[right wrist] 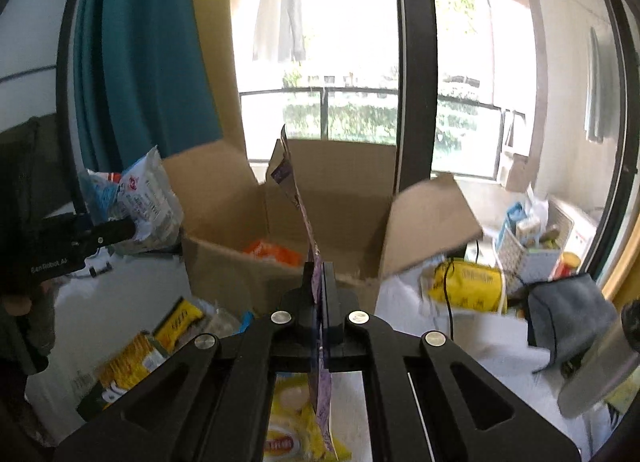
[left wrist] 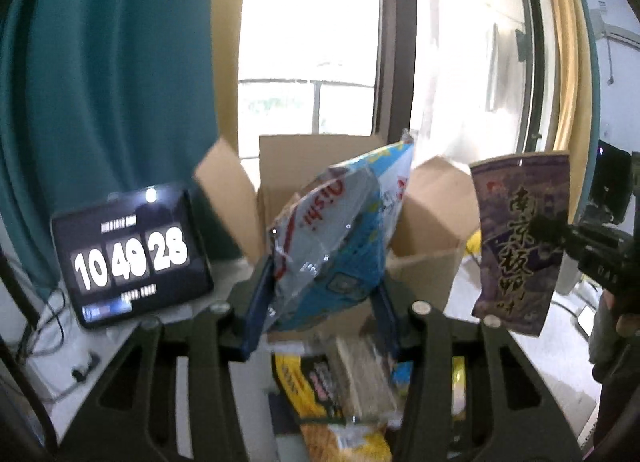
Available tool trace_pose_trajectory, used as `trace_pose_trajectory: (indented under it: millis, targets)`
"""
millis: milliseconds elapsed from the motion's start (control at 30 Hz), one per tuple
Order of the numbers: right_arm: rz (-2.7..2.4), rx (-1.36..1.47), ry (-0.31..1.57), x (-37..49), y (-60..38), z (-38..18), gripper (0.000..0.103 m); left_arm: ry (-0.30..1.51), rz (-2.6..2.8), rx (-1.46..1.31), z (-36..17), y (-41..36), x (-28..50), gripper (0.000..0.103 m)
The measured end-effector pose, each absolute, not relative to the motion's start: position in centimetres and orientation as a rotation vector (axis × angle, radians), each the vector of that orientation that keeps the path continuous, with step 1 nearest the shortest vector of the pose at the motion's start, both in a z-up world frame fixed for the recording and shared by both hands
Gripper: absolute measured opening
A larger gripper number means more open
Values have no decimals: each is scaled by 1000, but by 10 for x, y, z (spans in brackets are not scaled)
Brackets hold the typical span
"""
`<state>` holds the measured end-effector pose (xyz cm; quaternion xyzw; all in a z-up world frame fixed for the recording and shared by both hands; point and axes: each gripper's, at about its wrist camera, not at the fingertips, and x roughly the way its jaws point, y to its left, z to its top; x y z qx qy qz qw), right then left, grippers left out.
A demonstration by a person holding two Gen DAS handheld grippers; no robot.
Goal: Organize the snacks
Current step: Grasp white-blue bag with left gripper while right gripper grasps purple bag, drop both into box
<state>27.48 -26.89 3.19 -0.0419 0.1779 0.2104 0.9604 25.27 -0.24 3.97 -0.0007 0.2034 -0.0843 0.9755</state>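
Standing open on the white worktop [right wrist: 404,298] before a bright balcony window is a cardboard box [right wrist: 344,198], its four flaps raised. Inside, only an orange snack packet [right wrist: 272,252] shows on the bottom. The left tool [left wrist: 320,294] is clamped on a puffy blue and silver Oishi snack bag [left wrist: 340,230], held in the air in front of the box. The right tool [right wrist: 319,282] is pressed together on a flat purple snack packet [right wrist: 292,190], also raised before the box. More yellow snack packets [right wrist: 132,358] lie loose on the worktop. A tablet clock [left wrist: 132,254] stands left of the box.
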Motion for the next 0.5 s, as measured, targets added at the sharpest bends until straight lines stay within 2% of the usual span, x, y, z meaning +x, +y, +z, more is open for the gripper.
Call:
trace_pose_trajectory:
  millis: [267, 500]
  targets:
    - [433, -93, 291, 304, -261, 63, 2, 358, -173, 19, 62, -8, 294, 48]
    - [437, -101, 266, 348, -249, 73, 2, 373, -172, 18, 61, -13, 338, 48]
